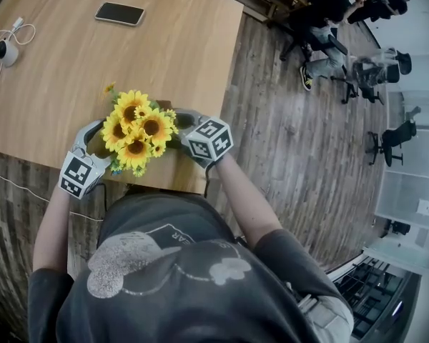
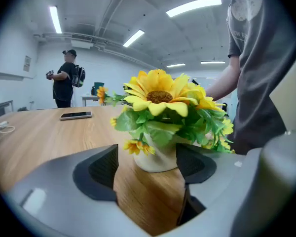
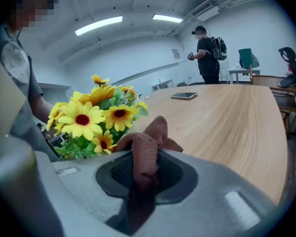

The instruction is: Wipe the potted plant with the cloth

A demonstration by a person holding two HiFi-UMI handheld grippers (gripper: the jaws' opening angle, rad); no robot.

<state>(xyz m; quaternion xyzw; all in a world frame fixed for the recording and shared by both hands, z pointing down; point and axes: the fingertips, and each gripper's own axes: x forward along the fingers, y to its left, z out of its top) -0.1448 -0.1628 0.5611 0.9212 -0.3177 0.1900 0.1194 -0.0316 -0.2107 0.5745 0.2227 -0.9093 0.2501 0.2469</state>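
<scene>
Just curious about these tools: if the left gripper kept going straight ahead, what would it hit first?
Probably the white pot holding the sunflowers, right ahead of the left gripper and its open jaws.

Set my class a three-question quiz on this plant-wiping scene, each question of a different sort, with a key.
1. True or false: the right gripper is shut on the brown cloth.
2. The phone on the table lies: A) apart from the potted plant; B) touching it; C) under the cloth.
3. Fill in: the left gripper has its jaws ____.
Key: 1 true; 2 A; 3 open.
</scene>
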